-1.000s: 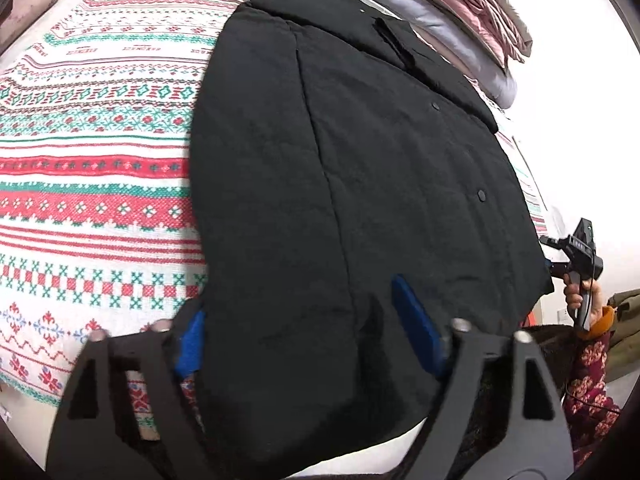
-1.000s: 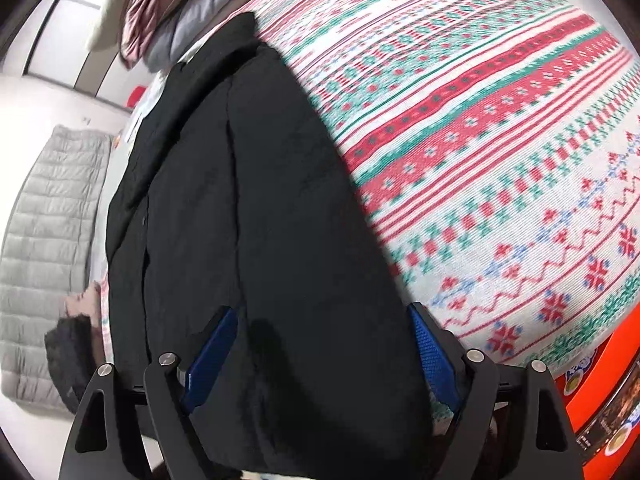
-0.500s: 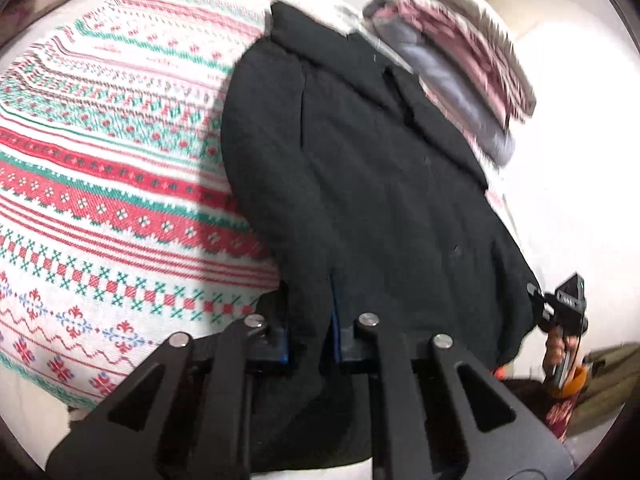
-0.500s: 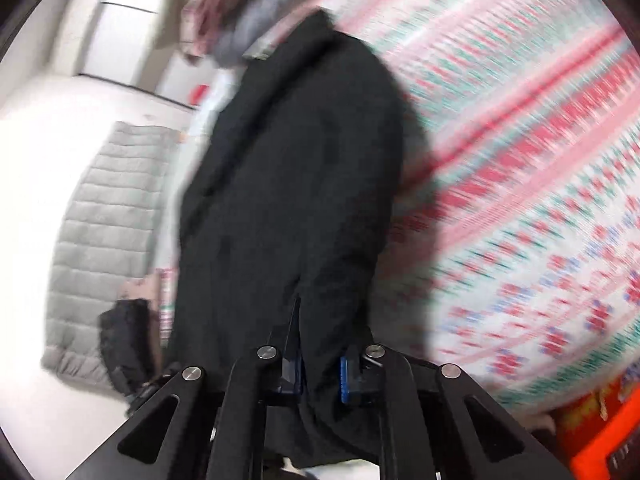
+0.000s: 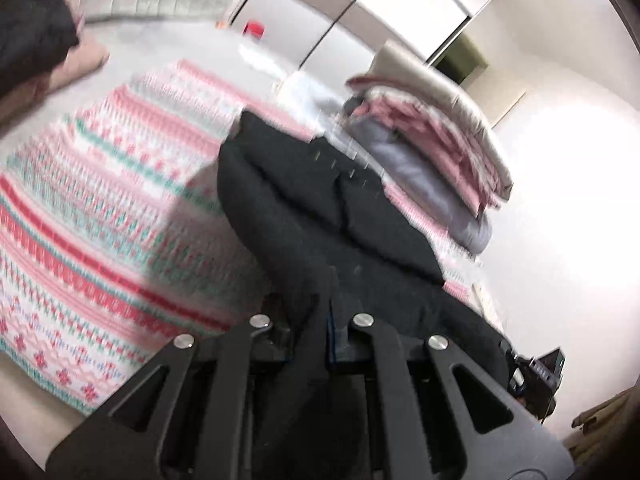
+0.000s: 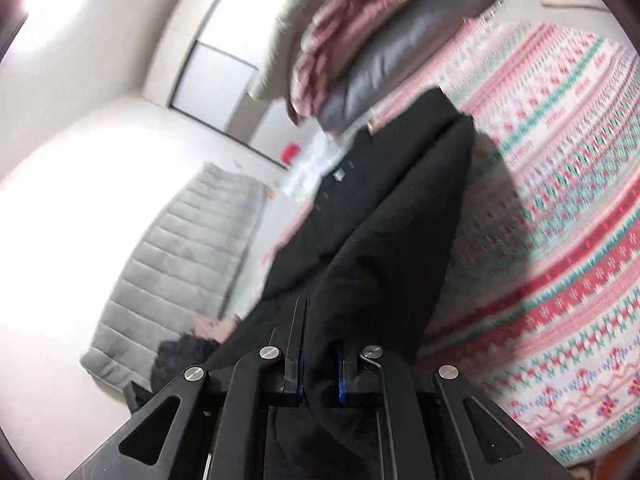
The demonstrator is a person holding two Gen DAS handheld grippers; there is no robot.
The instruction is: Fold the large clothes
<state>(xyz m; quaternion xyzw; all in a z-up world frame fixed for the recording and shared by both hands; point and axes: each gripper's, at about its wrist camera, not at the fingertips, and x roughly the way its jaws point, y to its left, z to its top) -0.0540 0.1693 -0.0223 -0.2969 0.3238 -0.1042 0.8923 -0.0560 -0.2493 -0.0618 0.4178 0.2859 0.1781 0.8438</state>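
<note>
A large black jacket (image 5: 320, 208) lies lengthwise on a red, green and white patterned blanket (image 5: 100, 232), its collar at the far end. My left gripper (image 5: 316, 336) is shut on the jacket's near hem, and the cloth rises from the bed into the jaws. In the right wrist view the same black jacket (image 6: 392, 216) stretches away from my right gripper (image 6: 320, 372), which is shut on the hem at the other corner. Both hem corners hang lifted off the blanket (image 6: 568, 240). The right gripper's handle (image 5: 536, 372) shows at the lower right of the left wrist view.
A stack of folded pink, grey and beige bedding (image 5: 432, 140) sits by the jacket's collar. A grey quilted mat (image 6: 188, 256) lies on the pale floor beside the bed. A small red object (image 5: 254, 29) stands near white closet doors (image 5: 360, 12).
Both grippers went from open around the hem to shut on it, then rose, lifting the near end of the jacket off the blanket. Both cameras now tilt up toward the room.
</note>
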